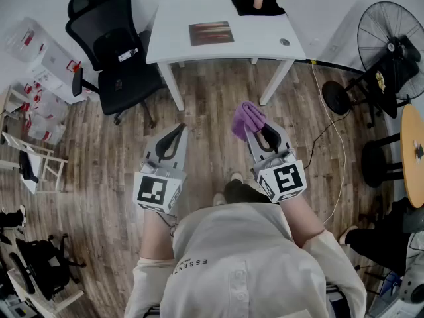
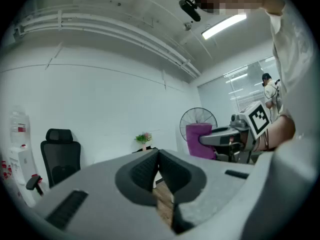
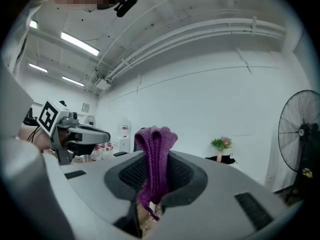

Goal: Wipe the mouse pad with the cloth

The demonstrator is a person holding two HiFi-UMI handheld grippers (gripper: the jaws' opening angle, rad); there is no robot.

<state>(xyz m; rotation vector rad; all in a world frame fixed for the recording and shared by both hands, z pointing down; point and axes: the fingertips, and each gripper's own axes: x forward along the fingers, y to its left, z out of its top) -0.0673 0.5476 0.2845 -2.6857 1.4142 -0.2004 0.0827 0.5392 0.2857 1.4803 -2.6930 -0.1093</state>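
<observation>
The mouse pad [image 1: 211, 33], a dark reddish-brown rectangle, lies flat on the white table [image 1: 265, 38] well ahead of both grippers. My right gripper [image 1: 256, 127] is shut on a purple cloth [image 1: 247, 118], which bunches up above its jaws. In the right gripper view the cloth [image 3: 155, 156] stands folded between the black pads [image 3: 180, 173]. My left gripper [image 1: 174, 135] is held level beside it over the wooden floor. Its jaws are shut with nothing between them, as the left gripper view [image 2: 158, 158] shows. That view also has the cloth [image 2: 199, 140] off to the right.
A black office chair [image 1: 114, 53] stands left of the table. A black mat with a small vase [image 1: 258, 4] sits on the table's far right corner. A floor fan [image 1: 391, 52], stools [image 1: 381, 161] and a round wooden table [image 1: 413, 152] crowd the right. Boxes and a white folding chair [image 1: 36, 164] are at the left.
</observation>
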